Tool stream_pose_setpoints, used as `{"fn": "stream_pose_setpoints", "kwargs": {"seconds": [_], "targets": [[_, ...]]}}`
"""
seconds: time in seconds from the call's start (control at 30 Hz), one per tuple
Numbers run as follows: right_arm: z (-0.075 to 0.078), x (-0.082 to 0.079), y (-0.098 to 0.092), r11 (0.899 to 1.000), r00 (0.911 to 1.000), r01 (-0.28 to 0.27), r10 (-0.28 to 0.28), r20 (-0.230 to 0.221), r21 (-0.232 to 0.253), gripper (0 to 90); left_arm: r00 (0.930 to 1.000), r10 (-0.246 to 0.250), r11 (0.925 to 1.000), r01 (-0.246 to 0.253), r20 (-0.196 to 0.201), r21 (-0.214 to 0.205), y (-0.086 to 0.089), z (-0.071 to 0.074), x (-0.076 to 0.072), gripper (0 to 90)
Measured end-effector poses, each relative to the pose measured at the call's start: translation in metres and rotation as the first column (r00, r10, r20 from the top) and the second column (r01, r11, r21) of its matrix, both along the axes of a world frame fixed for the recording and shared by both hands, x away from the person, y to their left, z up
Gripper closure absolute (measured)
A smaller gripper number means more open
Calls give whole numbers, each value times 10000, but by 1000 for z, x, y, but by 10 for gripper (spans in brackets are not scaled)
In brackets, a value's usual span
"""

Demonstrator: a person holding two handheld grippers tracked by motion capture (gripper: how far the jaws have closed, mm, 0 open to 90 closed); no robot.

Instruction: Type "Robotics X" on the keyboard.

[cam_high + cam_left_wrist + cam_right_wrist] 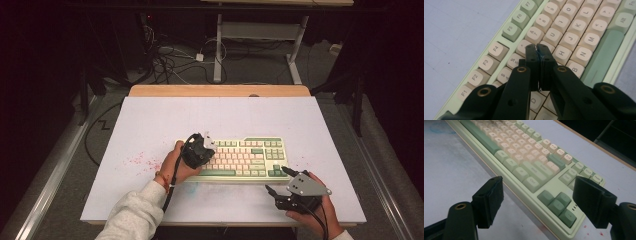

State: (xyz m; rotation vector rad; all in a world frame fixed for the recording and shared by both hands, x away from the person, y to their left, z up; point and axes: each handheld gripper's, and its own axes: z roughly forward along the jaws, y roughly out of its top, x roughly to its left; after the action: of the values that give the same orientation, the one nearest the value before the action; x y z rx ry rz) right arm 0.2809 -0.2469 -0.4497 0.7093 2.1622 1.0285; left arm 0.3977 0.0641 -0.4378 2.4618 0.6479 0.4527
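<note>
right tool (276, 182): sat nearest the person, just off the keyboard's front right corner, jaws spread wide with nothing between them; in the right gripper view the arrow keys (557, 204) lay right between and just beyond the two pads

risk on the right: if that hand drifted forward with the jaws that wide, I reckon one pad would've clipped the corner of the case and shoved the whole board sideways

left tool (537, 51): jaws pressed together, pinching nothing, tips down among the letter rows; in the left gripper view they came to a point just short of the 6 and 7 keys, with H (561, 53) and B (575, 68) off to one side

risk on the left: looked like a poke at a single key, but the closed tips were about as wide as one cap, so landing on the seam between two keys and pressing both seemed like the obvious slip; couldn't tell if the tips were touching a cap or hovering

keyboard (260, 158): cream and green, flat on the white tabletop (150, 120), roughly mid-table and nearer the person's edge, left tool over its left half, right tool just off its right end

further out: red specks (140, 160) on the tabletop left of the board, nothing in the way
</note>
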Motion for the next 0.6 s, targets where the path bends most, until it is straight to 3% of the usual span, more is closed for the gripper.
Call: {"fn": "stream_pose_setpoints", "kwargs": {"seconds": [0.2, 0.6], "targets": [[-1, 0, 1, 10000, 10000, -68, 67, -29, -55, 249, 10000, 32, 9998, -31, -70, 186, -2, -3, 3, 858], [-1, 0, 1, 9999, 9999, -103, 102, -94, -106, 249, 10000, 54, 9998, -53, -13, 175, -3, -3, 4, 856]]}}
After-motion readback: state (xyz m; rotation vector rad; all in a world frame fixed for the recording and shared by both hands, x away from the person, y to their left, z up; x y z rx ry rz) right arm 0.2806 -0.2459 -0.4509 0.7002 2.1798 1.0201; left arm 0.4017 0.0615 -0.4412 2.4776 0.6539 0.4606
